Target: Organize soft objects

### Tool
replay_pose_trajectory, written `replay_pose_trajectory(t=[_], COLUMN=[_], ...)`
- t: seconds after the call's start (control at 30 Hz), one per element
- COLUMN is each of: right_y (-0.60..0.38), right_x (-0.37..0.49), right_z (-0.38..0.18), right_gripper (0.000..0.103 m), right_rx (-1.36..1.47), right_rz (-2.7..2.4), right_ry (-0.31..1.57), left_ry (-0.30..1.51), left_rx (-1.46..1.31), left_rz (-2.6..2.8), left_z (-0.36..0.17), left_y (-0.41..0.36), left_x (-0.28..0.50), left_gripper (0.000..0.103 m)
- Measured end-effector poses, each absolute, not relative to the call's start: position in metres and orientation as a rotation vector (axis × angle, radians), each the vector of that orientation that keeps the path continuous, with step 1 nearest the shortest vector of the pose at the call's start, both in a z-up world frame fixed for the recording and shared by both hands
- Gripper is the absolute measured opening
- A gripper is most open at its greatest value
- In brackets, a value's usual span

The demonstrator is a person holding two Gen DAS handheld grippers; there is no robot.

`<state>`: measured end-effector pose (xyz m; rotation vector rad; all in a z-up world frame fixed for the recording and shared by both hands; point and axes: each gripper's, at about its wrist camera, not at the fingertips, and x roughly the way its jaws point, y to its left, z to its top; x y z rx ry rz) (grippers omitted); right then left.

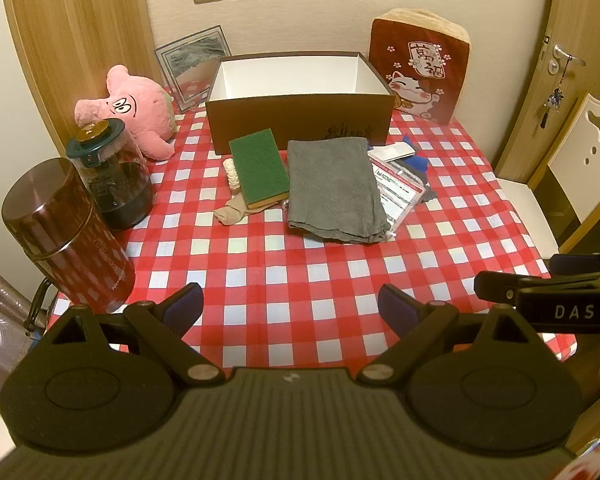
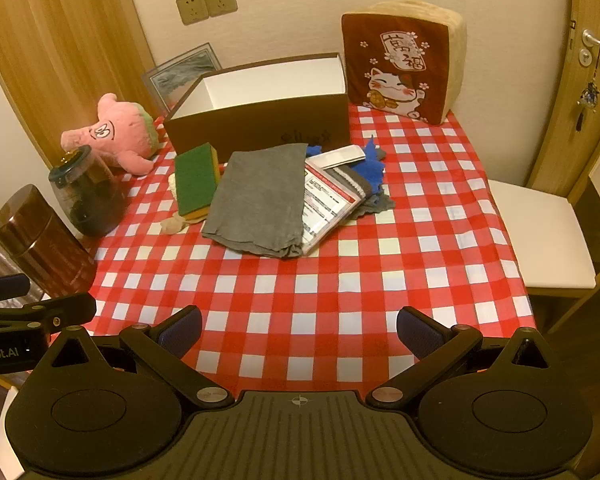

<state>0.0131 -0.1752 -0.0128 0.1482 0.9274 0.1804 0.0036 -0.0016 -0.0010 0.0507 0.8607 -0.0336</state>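
Left gripper (image 1: pixel 290 306): fingers spread wide, nothing between them, held above the near edge of the table.
Right gripper (image 2: pixel 298 328): likewise spread wide and empty, above the near edge, just beside the left one.
Tablecloth (image 1: pixel 300 264): red and white checks, bare across the near half.
Grey cloth (image 1: pixel 334 190): folded flat into a long rectangle, matte, near edge slightly rumpled; mid-table, directly before the box, partly overlapping the packet to its right.
Sponge (image 1: pixel 259 166): green scouring face up, yellow foam showing along the near edge; just left of the grey cloth, tilted, resting on the smaller items beneath.
Beige stocking (image 1: pixel 230 212): thin, crumpled, poking out from under the sponge's near corner.
White ribbed roll (image 1: pixel 231 174): small, pale, tucked against the sponge's left side.
Packet (image 2: pixel 326 208): clear wrapper with red and white printed label, beside and partly under the grey cloth.
Blue fabric (image 2: pixel 372 168): bright blue, bunched, behind the packet with dark striped and grey pieces around it.
Box (image 1: pixel 300 126): brown outside, white inside, open top, empty, far centre.
Pink plush (image 1: pixel 134 110): soft, cartoon eyes, lying left of the box.
Cat cushion (image 1: pixel 418 70): dark red face with lucky cat, tan sides, upright against the wall right of the box.
Jar (image 1: pixel 110 172): clear, dark contents, teal lid, left edge.
Metal canister (image 1: pixel 66 236): reflective, nearer than the jar.
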Motion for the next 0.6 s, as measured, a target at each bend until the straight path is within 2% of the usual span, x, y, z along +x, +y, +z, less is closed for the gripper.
replay_pose_trajectory(t=[0.6], right_y=[-0.1754], right_x=[0.0151], right_z=[-0.0126], right_gripper=[0.103], right_rx=[0.148], right_rz=[0.18], right_ry=[0.927], left_ry=[0.864], left_rx=[0.051], left_rz=[-0.032], left_z=[-0.0011], left_y=[-0.0035], left_x=[0.005], left_gripper=[0.093])
